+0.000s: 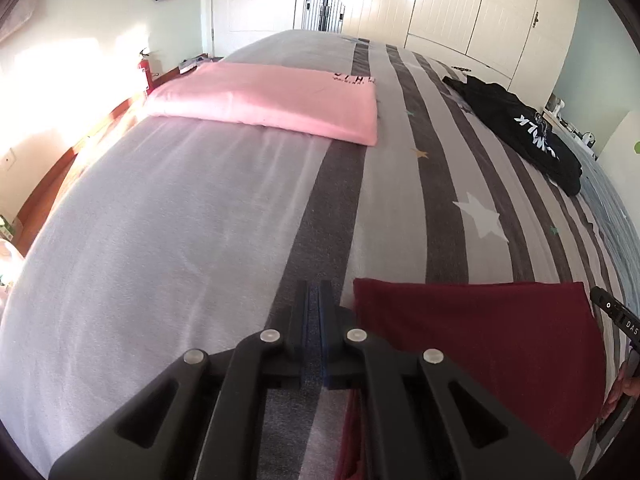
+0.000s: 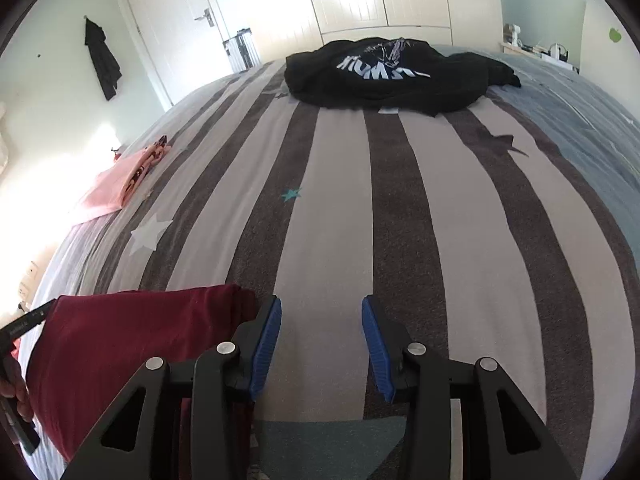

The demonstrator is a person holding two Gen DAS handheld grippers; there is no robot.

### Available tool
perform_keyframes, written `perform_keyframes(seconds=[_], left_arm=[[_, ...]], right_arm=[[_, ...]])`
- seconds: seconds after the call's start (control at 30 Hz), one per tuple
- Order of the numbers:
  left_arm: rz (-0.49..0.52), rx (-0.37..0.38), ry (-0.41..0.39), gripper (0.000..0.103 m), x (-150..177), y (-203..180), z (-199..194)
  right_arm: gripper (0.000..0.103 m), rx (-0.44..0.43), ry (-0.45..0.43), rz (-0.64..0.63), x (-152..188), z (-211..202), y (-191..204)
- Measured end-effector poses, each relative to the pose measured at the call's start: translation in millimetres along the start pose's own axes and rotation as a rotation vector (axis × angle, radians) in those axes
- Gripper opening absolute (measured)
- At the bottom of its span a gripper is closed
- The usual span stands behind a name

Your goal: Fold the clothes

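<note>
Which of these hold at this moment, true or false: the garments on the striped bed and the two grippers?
1. The folded pink garment lies on the striped bed cover. True.
2. The left gripper stands wide open. False: its pads are together with nothing between them.
3. The right gripper grips the dark red garment. False: its jaws are apart and empty; the garment lies beside it.
4. The black printed garment lies crumpled, unfolded. True.

Maroon shirt, pink tee, grey-striped bedsheet.
</note>
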State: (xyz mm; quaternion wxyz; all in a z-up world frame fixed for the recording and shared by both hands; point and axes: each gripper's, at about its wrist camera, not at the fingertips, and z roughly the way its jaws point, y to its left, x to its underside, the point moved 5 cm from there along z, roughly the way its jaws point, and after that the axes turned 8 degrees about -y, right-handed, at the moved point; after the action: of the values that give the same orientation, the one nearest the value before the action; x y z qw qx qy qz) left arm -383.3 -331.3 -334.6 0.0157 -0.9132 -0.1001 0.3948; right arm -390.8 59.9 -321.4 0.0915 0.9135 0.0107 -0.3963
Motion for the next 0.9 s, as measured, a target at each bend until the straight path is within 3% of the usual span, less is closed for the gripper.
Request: perform_keyframes(seconds=[0.17, 0.3, 0.43, 0.6, 0.9], left_arm=[[0.034, 0.106, -0.037, 0.002, 5, -37, -48], [0.060, 0.192, -0.034, 0.002, 33, -68, -87], [0.057, 0.240, -0.013, 0.002, 57, -90, -102], [0.061, 0.219, 0.030, 0.002, 87, -97, -93], [0.004, 0.195, 0.072, 0.002, 114, -85, -74]], right_arm=[[0.038, -0.057, -0.014, -0.067, -3, -35, 34], [0.038, -0.153, -0.025, -0.102, 13, -71, 81], [0.029, -0.214, -0.010, -0.131, 36, -90, 124], [0.017, -0.249, 0.027, -0.121, 62, -88, 150], [0.009, -0.234, 0.078, -0.136, 100, -62, 154]])
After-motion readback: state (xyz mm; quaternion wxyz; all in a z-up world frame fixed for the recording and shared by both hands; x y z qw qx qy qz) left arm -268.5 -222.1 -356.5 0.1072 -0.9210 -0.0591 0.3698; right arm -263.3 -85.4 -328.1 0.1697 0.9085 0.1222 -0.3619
